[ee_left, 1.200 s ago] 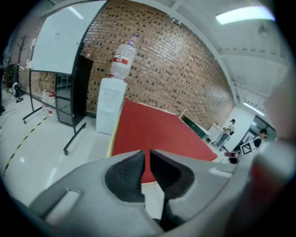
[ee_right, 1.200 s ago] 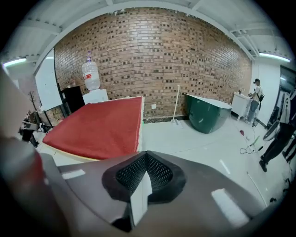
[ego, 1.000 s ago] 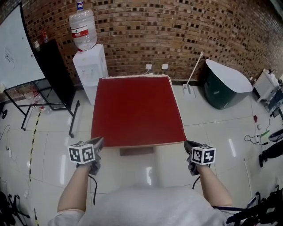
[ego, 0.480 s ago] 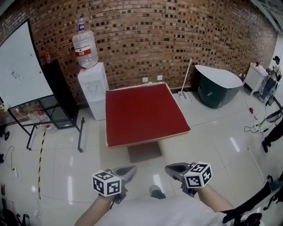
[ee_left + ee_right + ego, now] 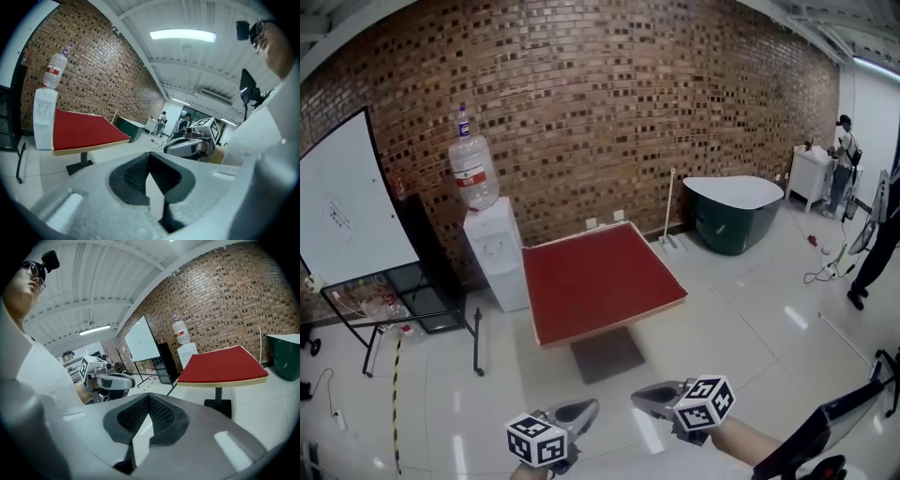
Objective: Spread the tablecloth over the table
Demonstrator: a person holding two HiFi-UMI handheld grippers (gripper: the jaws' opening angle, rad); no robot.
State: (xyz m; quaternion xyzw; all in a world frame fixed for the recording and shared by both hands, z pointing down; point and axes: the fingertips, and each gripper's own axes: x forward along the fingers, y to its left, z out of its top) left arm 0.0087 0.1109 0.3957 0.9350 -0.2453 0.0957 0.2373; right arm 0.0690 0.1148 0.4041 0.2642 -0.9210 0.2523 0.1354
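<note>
The red tablecloth (image 5: 598, 279) lies flat over the square table, covering its whole top; it also shows in the left gripper view (image 5: 79, 129) and the right gripper view (image 5: 220, 365). Both grippers are well back from the table, close to my body and side by side. My left gripper (image 5: 591, 407) is shut with nothing between its jaws, its own jaws (image 5: 150, 180) closed together. My right gripper (image 5: 637, 397) is likewise shut and empty, its jaws (image 5: 149, 417) pressed together. Each gripper view shows the other gripper beside it.
A white water dispenser (image 5: 492, 255) stands at the table's far left corner, with a whiteboard (image 5: 347, 211) and a black rack (image 5: 431, 267) further left. A dark green tub (image 5: 736, 214) and a leaning broom (image 5: 667, 208) are at the back right. A person (image 5: 842, 173) stands far right.
Both grippers have drawn back from the table's near corners towards my body and come close together. The view has lifted, and the table now sits farther away.
</note>
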